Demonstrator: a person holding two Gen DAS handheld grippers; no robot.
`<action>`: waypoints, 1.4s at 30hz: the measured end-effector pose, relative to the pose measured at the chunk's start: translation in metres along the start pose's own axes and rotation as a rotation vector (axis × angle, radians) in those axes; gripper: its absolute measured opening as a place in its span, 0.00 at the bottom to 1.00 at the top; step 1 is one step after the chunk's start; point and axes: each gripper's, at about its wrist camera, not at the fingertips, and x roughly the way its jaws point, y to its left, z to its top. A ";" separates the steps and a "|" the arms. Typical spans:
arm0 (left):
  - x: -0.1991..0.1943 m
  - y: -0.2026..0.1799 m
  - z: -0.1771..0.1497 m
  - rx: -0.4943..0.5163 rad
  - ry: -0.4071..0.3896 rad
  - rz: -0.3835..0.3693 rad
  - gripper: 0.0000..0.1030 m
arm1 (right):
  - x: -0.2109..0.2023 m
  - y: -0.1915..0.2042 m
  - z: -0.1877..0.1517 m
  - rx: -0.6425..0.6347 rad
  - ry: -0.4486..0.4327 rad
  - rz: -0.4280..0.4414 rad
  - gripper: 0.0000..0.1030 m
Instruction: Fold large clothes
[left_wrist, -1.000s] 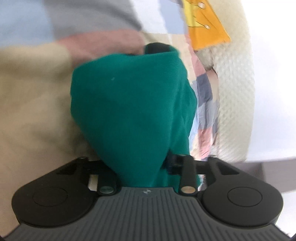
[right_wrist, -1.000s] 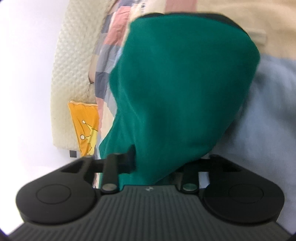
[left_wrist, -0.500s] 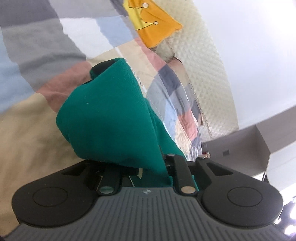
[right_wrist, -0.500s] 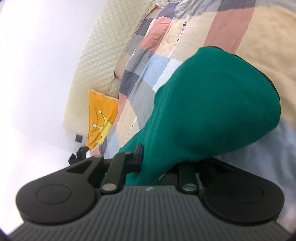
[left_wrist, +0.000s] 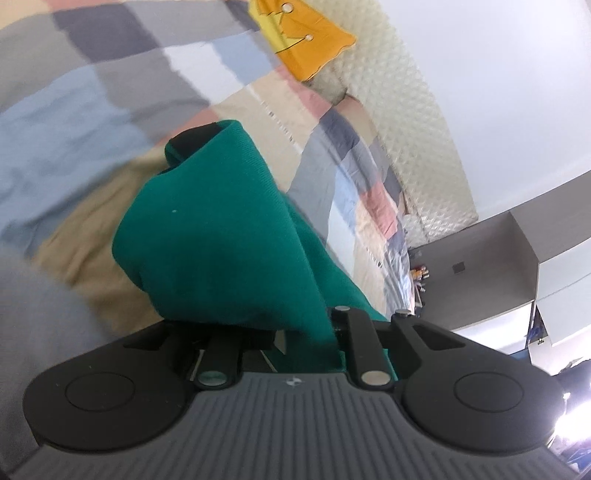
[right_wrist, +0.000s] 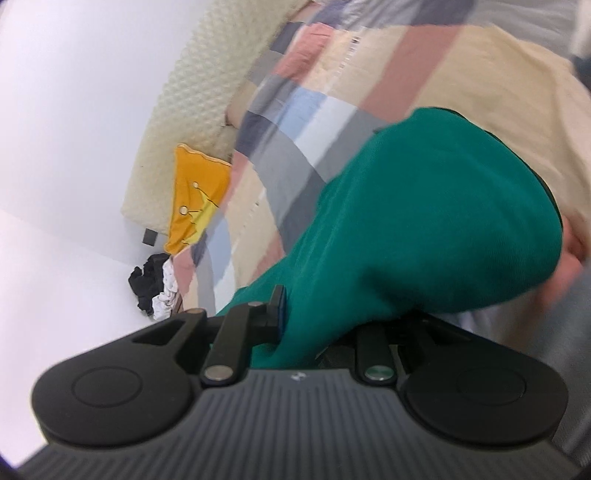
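A green garment (left_wrist: 221, 236) hangs bunched over my left gripper (left_wrist: 207, 147), which is shut on a fold of it. Only one black fingertip (left_wrist: 190, 142) pokes out at the top, and the cloth trails down to the right past the gripper's body. In the right wrist view the same green garment (right_wrist: 424, 229) drapes over my right gripper (right_wrist: 476, 125) and hides both fingers. That gripper is shut on the cloth too. Both grippers hold the garment up off the patchwork bedspread (left_wrist: 92, 110).
The bed carries a patchwork quilt (right_wrist: 332, 92) in grey, blue, pink and beige. An orange pillow (left_wrist: 306, 40) lies by the cream quilted headboard (left_wrist: 417, 122). Grey cabinets (left_wrist: 498, 266) stand beyond the bed. Black and white clothes (right_wrist: 155, 288) lie heaped on the floor.
Both grippers have risen with the green garment and rolled. The bed looks farther below, and more of the quilt, headboard and room is in view.
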 end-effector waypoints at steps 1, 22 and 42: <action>-0.002 0.003 -0.002 0.003 0.002 -0.002 0.20 | -0.004 -0.003 -0.003 0.007 0.002 -0.008 0.23; 0.066 -0.035 0.051 0.042 -0.035 0.055 0.38 | 0.057 0.031 0.056 0.051 -0.055 -0.011 0.54; 0.220 -0.012 0.110 0.159 -0.046 0.172 0.38 | 0.204 0.001 0.124 -0.068 -0.028 -0.060 0.51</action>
